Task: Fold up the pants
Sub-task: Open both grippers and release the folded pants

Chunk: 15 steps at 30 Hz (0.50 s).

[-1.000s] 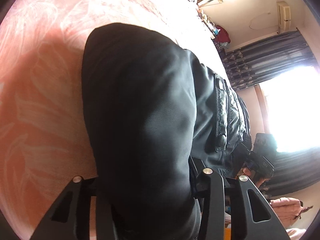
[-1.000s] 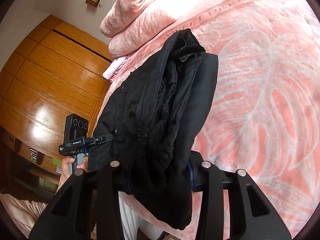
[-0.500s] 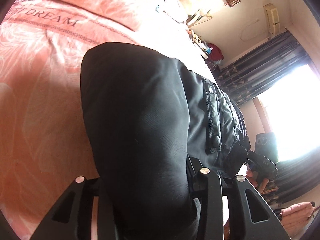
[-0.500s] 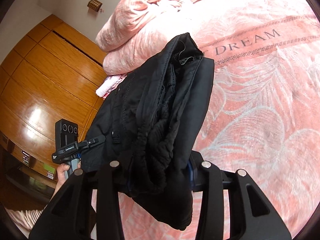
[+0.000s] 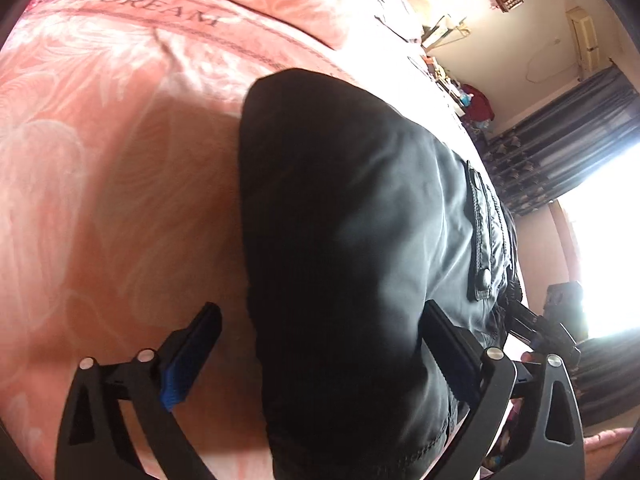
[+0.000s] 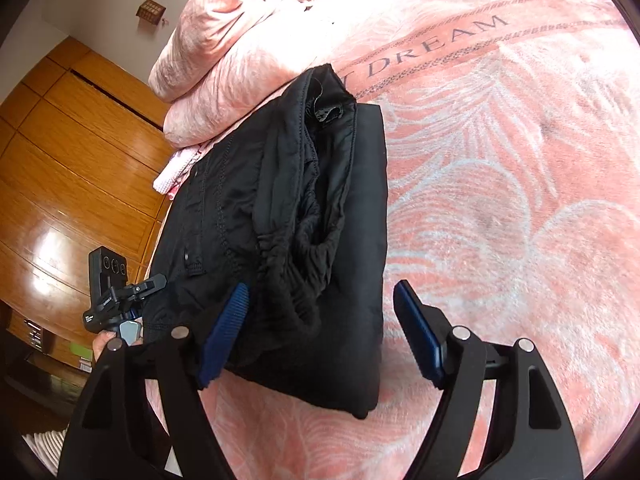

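Note:
The black pants [image 6: 304, 216] lie folded in a compact bundle on the pink bedspread [image 6: 500, 184], waistband side up in the right wrist view. In the left wrist view the pants [image 5: 344, 248] fill the middle, with a pocket flap and snap at the right. My left gripper [image 5: 320, 336] is open, its blue-padded jaws spread either side of the bundle's near end. My right gripper [image 6: 320, 320] is open too, jaws apart around the other end of the bundle, not clamping it. The left gripper also shows in the right wrist view [image 6: 120, 292], held by a hand.
A bunched pink duvet [image 6: 240, 40] lies at the bed's head. A wooden wardrobe [image 6: 60, 168] stands beside the bed. Dark curtains [image 5: 560, 148] and a bright window are on the other side, with cluttered shelves [image 5: 460, 80] near them.
Both grippers opened and let go of the pants. The bundle, held up before, now rests on the bedspread.

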{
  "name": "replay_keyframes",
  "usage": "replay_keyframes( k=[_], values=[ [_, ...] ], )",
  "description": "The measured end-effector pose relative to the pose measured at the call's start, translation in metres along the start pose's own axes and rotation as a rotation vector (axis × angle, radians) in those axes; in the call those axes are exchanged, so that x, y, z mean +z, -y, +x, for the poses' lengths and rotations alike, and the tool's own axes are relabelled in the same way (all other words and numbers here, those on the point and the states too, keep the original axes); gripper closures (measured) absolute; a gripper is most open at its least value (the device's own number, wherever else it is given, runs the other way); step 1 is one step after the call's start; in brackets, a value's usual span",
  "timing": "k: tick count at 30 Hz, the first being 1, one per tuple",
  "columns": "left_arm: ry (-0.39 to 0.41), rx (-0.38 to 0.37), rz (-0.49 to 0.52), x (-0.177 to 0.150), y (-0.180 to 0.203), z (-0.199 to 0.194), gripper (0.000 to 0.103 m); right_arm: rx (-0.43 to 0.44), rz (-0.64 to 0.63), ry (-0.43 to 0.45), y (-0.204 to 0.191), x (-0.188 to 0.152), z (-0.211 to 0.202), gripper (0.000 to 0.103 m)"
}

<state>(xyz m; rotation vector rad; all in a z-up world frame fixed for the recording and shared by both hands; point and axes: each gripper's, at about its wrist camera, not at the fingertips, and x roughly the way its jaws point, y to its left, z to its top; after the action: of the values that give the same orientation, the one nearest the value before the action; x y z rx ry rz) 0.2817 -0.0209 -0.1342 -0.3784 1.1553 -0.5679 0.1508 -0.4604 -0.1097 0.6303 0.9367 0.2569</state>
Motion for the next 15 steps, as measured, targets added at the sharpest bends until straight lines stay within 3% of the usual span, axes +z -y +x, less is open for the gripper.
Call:
replay_keyframes(
  k=[2, 3, 4, 7, 11, 15],
  values=[
    [0.037, 0.064, 0.002, -0.008, 0.003, -0.017, 0.004, -0.092, -0.015, 0.025, -0.012, -0.006, -0.015, 0.019],
    [0.054, 0.105, 0.010, -0.014, 0.007, -0.026, 0.004, -0.092, -0.015, 0.025, -0.012, -0.006, -0.015, 0.017],
    [0.070, 0.148, 0.022, -0.022, 0.012, -0.039, 0.004, -0.225, -0.052, 0.051, -0.028, -0.017, -0.031, 0.015],
    [0.144, 0.294, 0.094, -0.031, 0.047, -0.057, 0.004, -0.370, -0.124, 0.084, -0.064, -0.037, -0.047, 0.009],
    [0.185, 0.357, 0.141, -0.055, 0.081, -0.084, 0.004, -0.482, -0.204, 0.129, -0.108, -0.059, -0.056, 0.007],
    [0.205, 0.415, 0.150, -0.067, 0.114, -0.094, 0.004, -0.506, -0.263, 0.149, -0.140, -0.078, -0.059, 0.003]
  ],
)
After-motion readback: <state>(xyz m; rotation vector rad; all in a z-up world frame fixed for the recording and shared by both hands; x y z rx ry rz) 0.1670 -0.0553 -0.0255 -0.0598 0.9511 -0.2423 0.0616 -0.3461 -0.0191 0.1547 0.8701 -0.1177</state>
